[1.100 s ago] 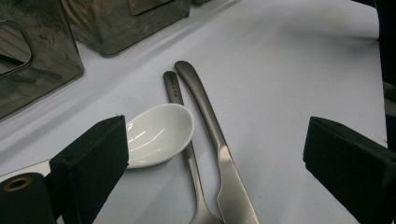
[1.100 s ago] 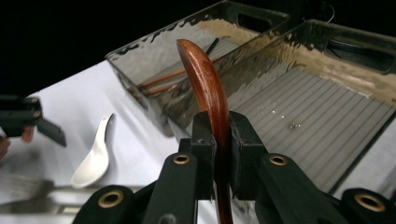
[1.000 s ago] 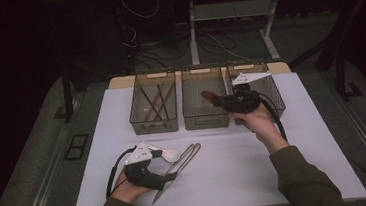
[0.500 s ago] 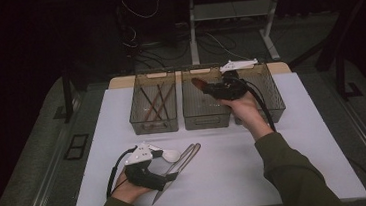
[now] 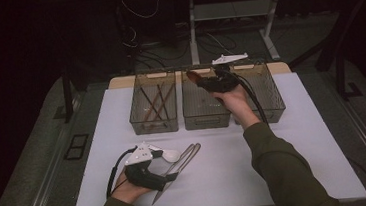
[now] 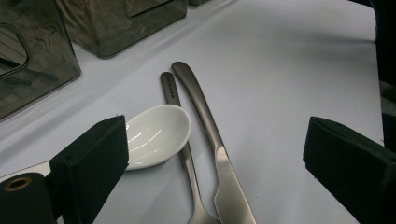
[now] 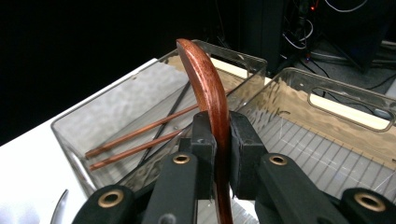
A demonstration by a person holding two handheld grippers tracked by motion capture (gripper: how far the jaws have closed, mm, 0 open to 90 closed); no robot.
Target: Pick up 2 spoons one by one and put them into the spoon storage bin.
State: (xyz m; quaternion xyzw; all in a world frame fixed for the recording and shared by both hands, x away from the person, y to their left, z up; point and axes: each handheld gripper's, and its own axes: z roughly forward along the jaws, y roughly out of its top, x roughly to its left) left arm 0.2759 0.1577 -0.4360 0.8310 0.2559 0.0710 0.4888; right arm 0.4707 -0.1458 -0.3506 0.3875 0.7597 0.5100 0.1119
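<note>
white tabletop (image 5: 294, 138) carries 3 smoky clear bins at its far edge; the left bin (image 5: 155, 119) holds chopsticks (image 5: 153, 103), the middle bin (image 5: 206, 112) looks bare. the right gripper (image 5: 204, 81) hangs over that middle bin, jaws pinching a reddish wooden utensil (image 7: 208, 95) by its handle. the left gripper (image 6: 215, 158) rests near the front, jaws spread wide around nothing, beside a white spoon (image 6: 156, 135), fork (image 6: 182, 154) and knife (image 6: 210, 140). sorting seems underway; next likely calls for lowering and releasing the wooden piece inside 1 bin.
</note>
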